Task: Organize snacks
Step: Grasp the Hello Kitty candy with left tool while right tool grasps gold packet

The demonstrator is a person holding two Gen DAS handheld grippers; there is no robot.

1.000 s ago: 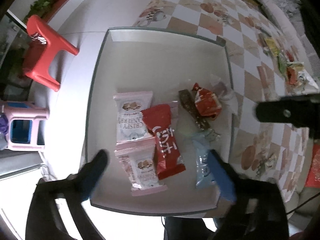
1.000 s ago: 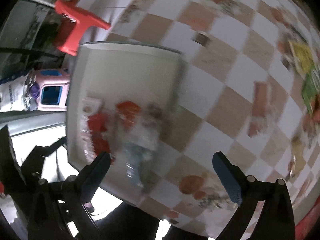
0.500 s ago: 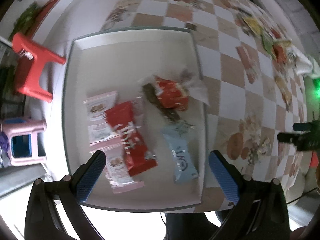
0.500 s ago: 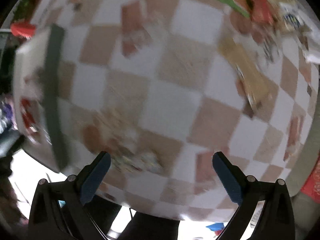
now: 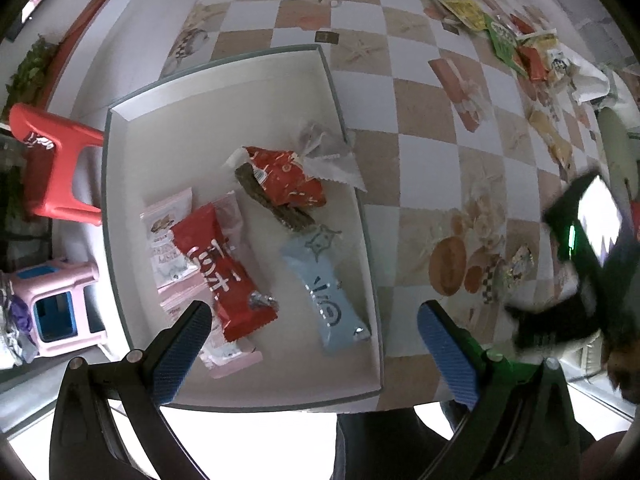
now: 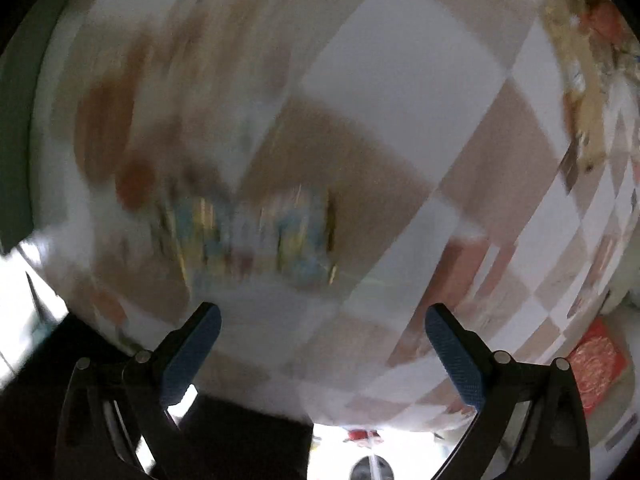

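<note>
A white tray [image 5: 224, 92] on the checkered table holds several snack packs: a red bar [image 5: 222, 268], pink cracker packs [image 5: 168, 232], a light blue pack [image 5: 324, 296], a red pouch [image 5: 290, 178] on a dark bar, and a clear wrapper [image 5: 328, 152]. My left gripper [image 5: 312, 344] is open and empty above the tray's near edge. My right gripper [image 6: 320, 344] is open and empty, low over a small shiny snack pack [image 6: 256, 236] that is blurred; that pack also shows in the left wrist view [image 5: 516, 266], with the right gripper's body beside it.
More snack packs [image 5: 516, 40] lie along the table's far right. A red stool [image 5: 56, 160] and a pink stool [image 5: 60, 304] stand left of the table. The table's near edge is close below both grippers.
The right gripper has swung away from the tray to the right and come down over the small shiny pack. The left gripper has shifted slightly; the tray now sits further left in its view.
</note>
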